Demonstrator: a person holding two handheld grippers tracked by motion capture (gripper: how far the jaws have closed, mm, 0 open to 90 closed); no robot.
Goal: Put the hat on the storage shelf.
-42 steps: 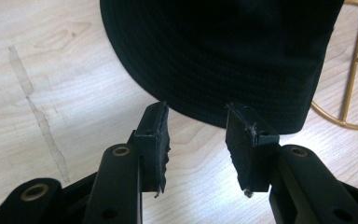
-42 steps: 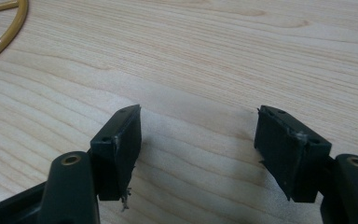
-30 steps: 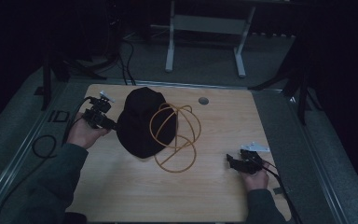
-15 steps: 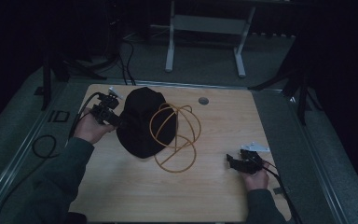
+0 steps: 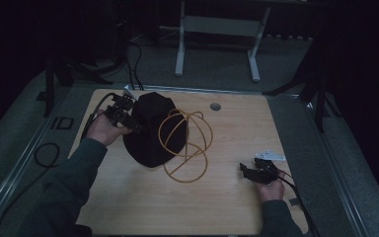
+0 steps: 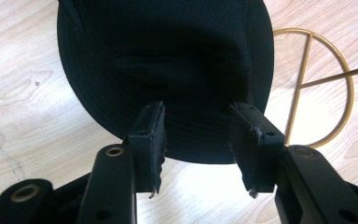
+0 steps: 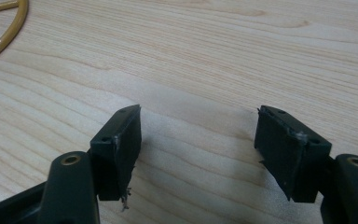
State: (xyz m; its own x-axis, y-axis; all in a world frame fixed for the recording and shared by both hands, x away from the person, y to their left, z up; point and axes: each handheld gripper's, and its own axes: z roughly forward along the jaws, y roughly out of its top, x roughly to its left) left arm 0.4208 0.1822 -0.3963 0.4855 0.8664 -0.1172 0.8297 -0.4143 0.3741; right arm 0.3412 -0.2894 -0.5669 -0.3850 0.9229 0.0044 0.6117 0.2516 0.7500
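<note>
Overhead, a pale wood table (image 5: 227, 207) (dark room) bears a black hat (image 5: 150, 128); left gripper (image 6: 198, 123) and right gripper (image 7: 198, 140) both gape, empty.

Left gripper (image 6: 200, 135) gapes over black hat (image 6: 168, 70) brim, gold wire frame (image 6: 317, 88) beside

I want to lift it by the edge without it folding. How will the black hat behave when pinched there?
The black hat looks like woven fabric, so probably light and floppy. The open left gripper straddles its brim, which may sag.
</note>
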